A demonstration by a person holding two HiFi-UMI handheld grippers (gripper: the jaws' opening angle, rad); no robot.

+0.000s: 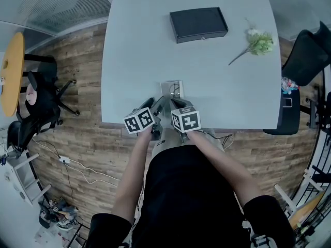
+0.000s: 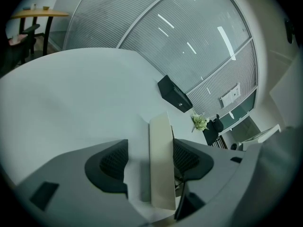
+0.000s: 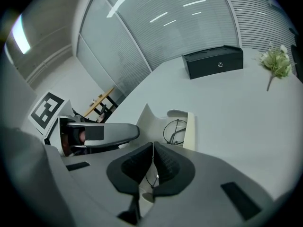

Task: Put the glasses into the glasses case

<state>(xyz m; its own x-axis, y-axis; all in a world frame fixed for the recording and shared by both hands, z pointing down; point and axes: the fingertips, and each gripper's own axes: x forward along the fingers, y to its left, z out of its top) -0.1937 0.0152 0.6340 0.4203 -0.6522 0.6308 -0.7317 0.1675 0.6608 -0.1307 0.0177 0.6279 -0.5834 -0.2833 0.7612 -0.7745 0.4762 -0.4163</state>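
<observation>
On table point(image 1: 155, 61): right claw point(image 3: 152, 163) pinches glasses point(image 3: 175, 131), left claw point(image 2: 150, 162) clamps case point(image 2: 162, 136).

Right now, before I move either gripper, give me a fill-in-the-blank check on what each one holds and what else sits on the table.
The left gripper clamps a flap of the pale glasses case, which is ____.
The right gripper pinches between its pads a thin wire part of the ____.
Far across the table lies a closed ____ box, with a flower sprig to its right.
Missing words: open; glasses; black.
</observation>
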